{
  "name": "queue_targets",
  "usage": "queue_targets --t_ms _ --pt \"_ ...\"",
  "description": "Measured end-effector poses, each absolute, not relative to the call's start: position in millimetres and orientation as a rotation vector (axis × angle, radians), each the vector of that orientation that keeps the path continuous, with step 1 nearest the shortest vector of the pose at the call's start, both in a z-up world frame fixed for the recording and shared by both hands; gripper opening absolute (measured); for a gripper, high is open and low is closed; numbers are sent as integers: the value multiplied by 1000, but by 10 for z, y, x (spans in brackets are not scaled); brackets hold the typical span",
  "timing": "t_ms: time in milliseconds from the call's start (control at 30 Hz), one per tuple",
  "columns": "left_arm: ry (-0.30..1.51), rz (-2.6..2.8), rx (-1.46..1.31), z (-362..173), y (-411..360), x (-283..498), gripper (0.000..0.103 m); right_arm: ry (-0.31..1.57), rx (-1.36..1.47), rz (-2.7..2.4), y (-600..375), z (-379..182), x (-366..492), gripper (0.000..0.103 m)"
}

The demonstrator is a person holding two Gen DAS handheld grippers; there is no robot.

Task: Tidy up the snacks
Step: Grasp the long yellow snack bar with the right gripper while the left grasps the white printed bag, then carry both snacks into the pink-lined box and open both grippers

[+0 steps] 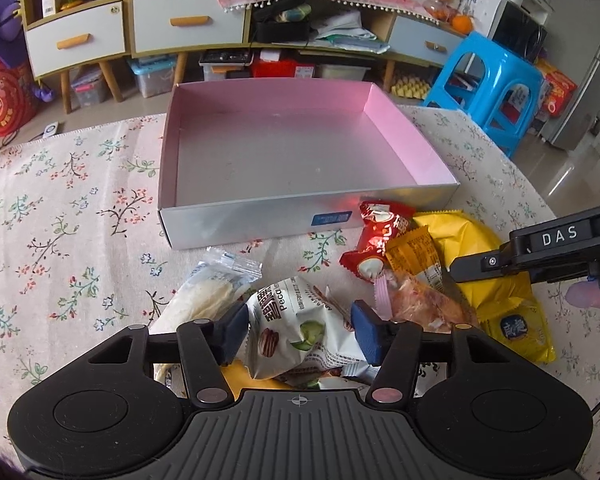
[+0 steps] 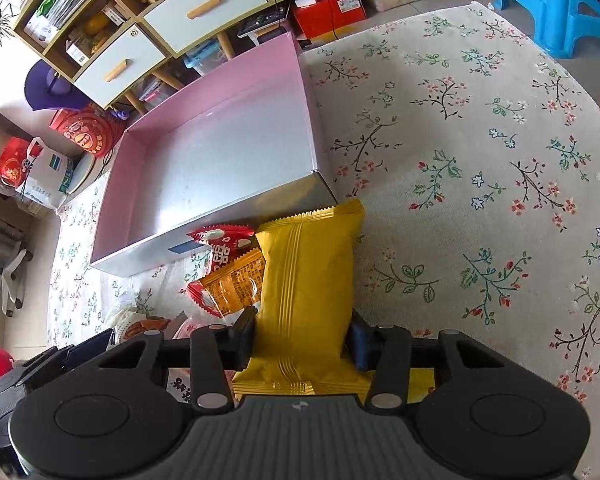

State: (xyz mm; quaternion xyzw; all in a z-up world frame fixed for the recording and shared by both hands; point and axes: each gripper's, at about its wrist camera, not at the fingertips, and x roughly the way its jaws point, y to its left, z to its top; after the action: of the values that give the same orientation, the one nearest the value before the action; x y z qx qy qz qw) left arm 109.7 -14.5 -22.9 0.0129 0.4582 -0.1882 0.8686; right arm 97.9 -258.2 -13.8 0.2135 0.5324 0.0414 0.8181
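An empty pink-lined box (image 1: 400,136) sits on the floral tablecloth; it also shows in the right wrist view (image 2: 300,92). A pile of snack packets lies in front of it. My left gripper (image 1: 298,330) is shut on a white pecan packet (image 1: 296,332). My right gripper (image 2: 302,340) is shut on a yellow packet (image 2: 308,272), which also shows in the left wrist view (image 1: 496,308). Beside these lie a red packet (image 1: 376,232), an orange packet (image 1: 416,256), a pink-orange packet (image 1: 424,304) and a clear white packet (image 1: 208,296).
The floral tablecloth (image 2: 480,160) stretches to the right of the box. Behind the table stand white drawers (image 1: 76,40), storage bins and a blue plastic stool (image 1: 496,84). The right gripper's body (image 1: 540,252) reaches in from the right in the left wrist view.
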Motion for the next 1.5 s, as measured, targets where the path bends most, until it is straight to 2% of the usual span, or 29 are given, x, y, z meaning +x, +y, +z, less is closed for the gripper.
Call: queue_targets --t_ms 167,233,300,433,733,1067,1267,1500 --pt "972 -390 57 -218 -151 1072 57 1125 457 89 -2584 -104 949 34" --pt "962 -377 78 -204 -163 1044 50 1116 459 92 -2591 -76 927 34" --pt "960 -355 74 -194 -159 1023 38 1106 460 96 -2599 -44 904 34" --pt "955 -344 21 -136 -80 1014 28 1089 466 97 -2613 13 865 34" --pt "967 -348 -45 -89 -21 1002 28 1052 491 102 -2636 136 837 34" --pt "875 -343 -80 227 -23 1040 27 998 513 144 -2610 338 932 34" --pt "808 -323 -93 369 -71 1283 27 977 516 173 -2528 350 1192 34" --pt "772 -214 -57 234 -129 1770 27 960 521 215 -2448 268 1546 34"
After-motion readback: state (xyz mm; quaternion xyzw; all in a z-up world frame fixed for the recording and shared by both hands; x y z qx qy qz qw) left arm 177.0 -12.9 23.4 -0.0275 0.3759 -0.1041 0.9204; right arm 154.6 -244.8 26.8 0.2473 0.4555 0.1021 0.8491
